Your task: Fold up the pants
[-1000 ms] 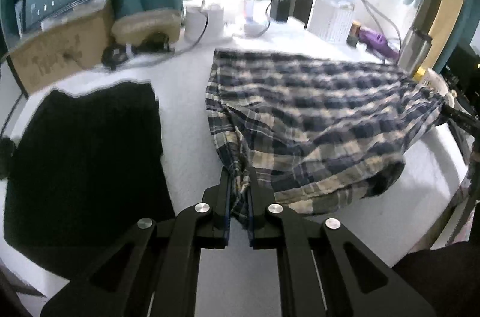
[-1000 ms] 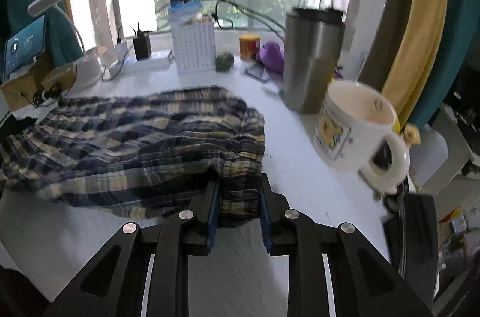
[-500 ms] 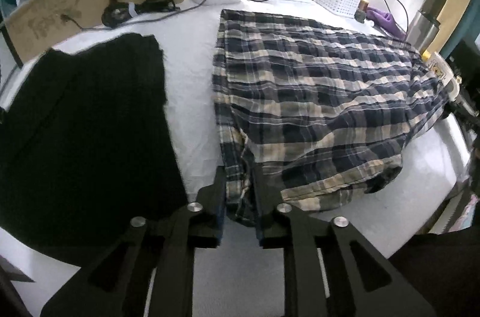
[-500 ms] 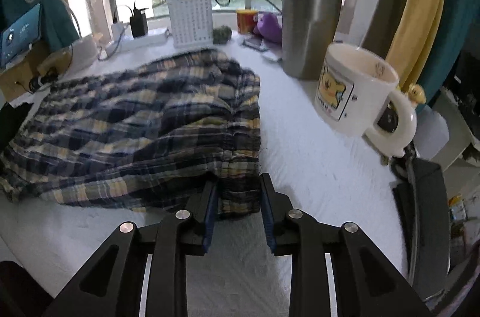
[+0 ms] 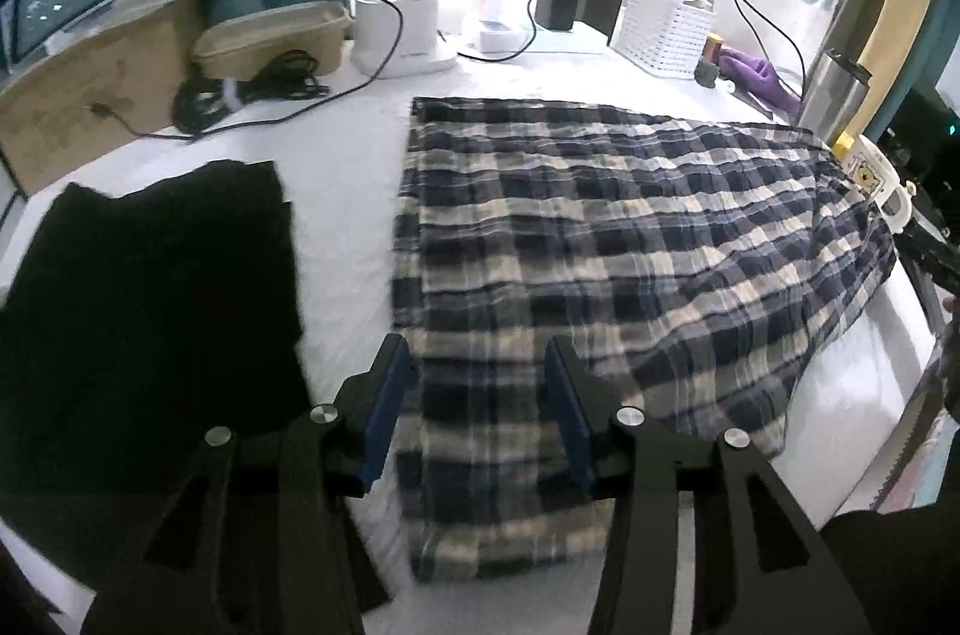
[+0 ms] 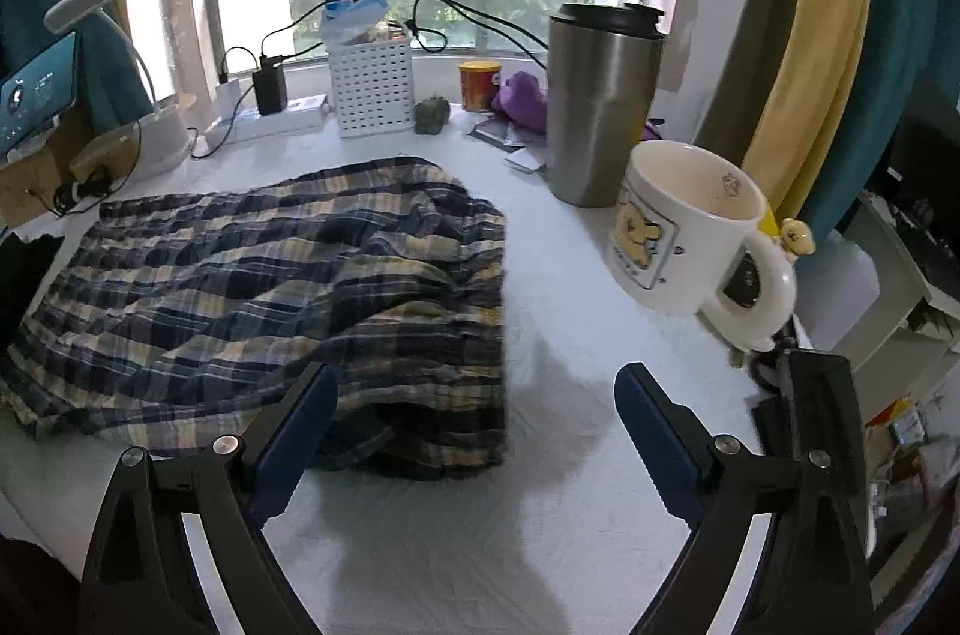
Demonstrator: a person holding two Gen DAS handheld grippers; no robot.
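Both grippers open, holding nothing. Left gripper straddles plaid pants hem at 6 o'clock; right gripper wide apart, pants flat on worktop, 10 o'clock.

- I see the pants in a navy, cream and pale-yellow plaid.
- My left fingers are black with blue pads; the right fingers look the same to me.
- The bench reads white.
- A plain black garment shows on my left.
- The mug is white with a yellow cartoon print.
- The tumbler is brushed silver with a black lid.
- The basket is white and perforated.
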